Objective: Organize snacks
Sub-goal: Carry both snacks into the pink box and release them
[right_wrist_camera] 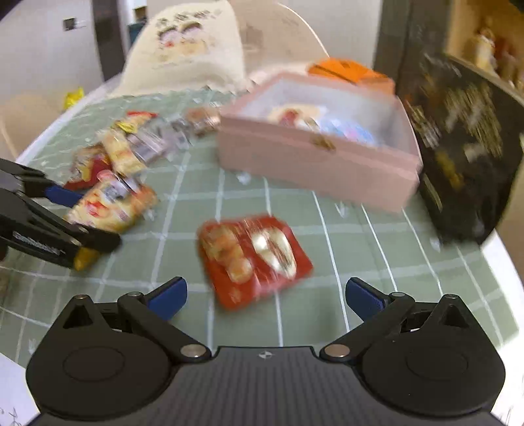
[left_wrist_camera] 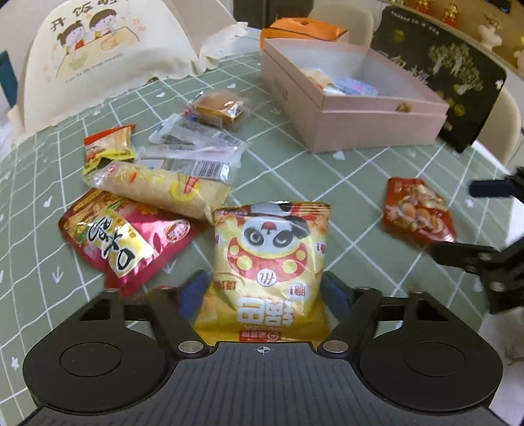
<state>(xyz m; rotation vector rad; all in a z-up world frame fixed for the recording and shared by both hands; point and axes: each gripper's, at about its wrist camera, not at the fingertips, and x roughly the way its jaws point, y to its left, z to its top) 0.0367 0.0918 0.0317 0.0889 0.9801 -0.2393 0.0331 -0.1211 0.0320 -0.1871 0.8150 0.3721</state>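
Note:
My left gripper [left_wrist_camera: 267, 291] is shut on a yellow panda snack bag [left_wrist_camera: 270, 262], with its blue pads pressing the bag's two sides. The bag also shows in the right wrist view [right_wrist_camera: 111, 206], between the left gripper's fingers [right_wrist_camera: 62, 195]. My right gripper [right_wrist_camera: 265, 295] is open and empty just in front of a red snack packet [right_wrist_camera: 255, 259] lying on the green tablecloth; the packet also shows in the left wrist view [left_wrist_camera: 417, 209]. An open pink box [left_wrist_camera: 353, 131] holds a few snacks.
A pile of other snack packets [left_wrist_camera: 147, 190] lies left on the checked green tablecloth [left_wrist_camera: 327, 183]. A black gift bag [left_wrist_camera: 439, 75] stands right of the box, an orange box [left_wrist_camera: 304, 28] behind it. Covered chairs [left_wrist_camera: 108, 55] stand beyond the table. The right wrist view is motion-blurred.

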